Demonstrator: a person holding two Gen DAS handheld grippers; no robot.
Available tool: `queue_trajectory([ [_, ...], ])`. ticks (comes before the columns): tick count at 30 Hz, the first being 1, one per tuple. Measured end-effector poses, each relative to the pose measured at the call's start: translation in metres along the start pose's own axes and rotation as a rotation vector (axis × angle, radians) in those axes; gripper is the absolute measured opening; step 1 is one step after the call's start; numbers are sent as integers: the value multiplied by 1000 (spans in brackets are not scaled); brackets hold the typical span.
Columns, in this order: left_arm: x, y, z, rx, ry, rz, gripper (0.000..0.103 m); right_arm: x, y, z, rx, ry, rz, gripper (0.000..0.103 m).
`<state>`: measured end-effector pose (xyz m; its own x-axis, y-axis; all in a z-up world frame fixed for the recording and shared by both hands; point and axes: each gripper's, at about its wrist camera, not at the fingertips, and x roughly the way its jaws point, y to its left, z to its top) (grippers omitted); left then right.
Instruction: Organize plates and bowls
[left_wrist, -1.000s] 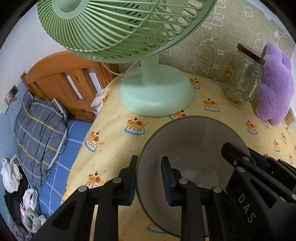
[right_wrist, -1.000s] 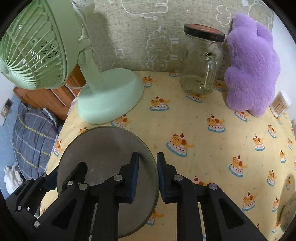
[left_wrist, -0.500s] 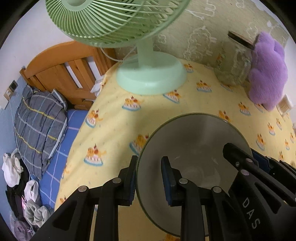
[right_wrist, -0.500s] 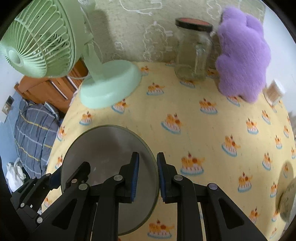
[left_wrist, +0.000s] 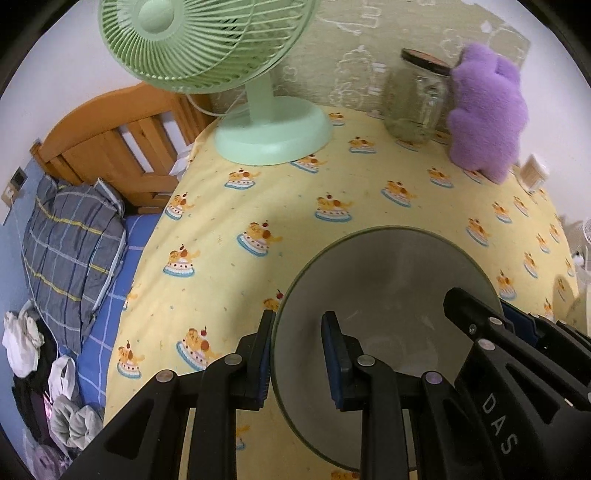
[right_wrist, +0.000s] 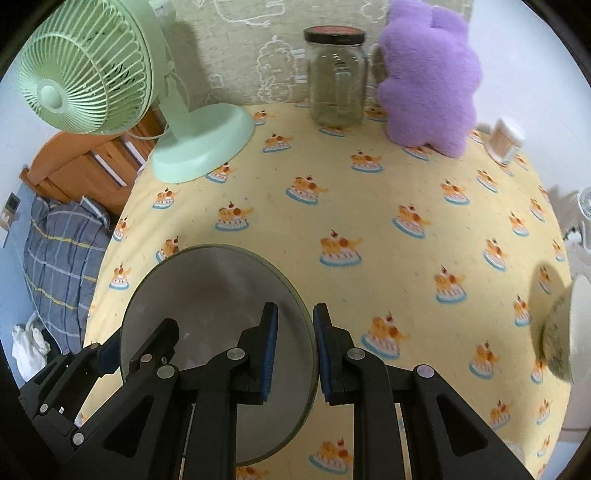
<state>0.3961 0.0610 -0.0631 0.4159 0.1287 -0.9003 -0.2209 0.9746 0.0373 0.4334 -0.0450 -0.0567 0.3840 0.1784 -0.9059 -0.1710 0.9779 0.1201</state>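
Gripping the grey bowl (left_wrist: 388, 295) from both sides: left gripper (left_wrist: 297, 354) closing its two fingers on the bowl's left rim, right gripper (right_wrist: 293, 350) pinching the opposite rim, wall between the pads in each case. Holding it mouth-up, apparently just above the yellow tablecloth (right_wrist: 369, 206) near its front-left edge, well clear of the green fan (left_wrist: 258, 122), the glass jar (right_wrist: 336, 85) and the purple plush (right_wrist: 428, 85). Looking rightward for the likely landing spot, with the pale dish (right_wrist: 561, 332) sitting at the far right edge, nearer the right gripper, though too blurred to tell plate from bowl.
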Motion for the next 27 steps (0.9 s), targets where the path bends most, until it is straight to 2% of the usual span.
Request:
queue_trajectory([
  [12,-55,-11,-24,137,-39,-78,23,-65,-8,-36,103,-49,-78,23],
  [17,-80,-6,-40,157,-64,-131,23,-95,-4,-56,123,-78,-120,23],
  [27,-117,5,-65,217,-101,-189,23,-141,7,-96,184,-126,-158,23],
])
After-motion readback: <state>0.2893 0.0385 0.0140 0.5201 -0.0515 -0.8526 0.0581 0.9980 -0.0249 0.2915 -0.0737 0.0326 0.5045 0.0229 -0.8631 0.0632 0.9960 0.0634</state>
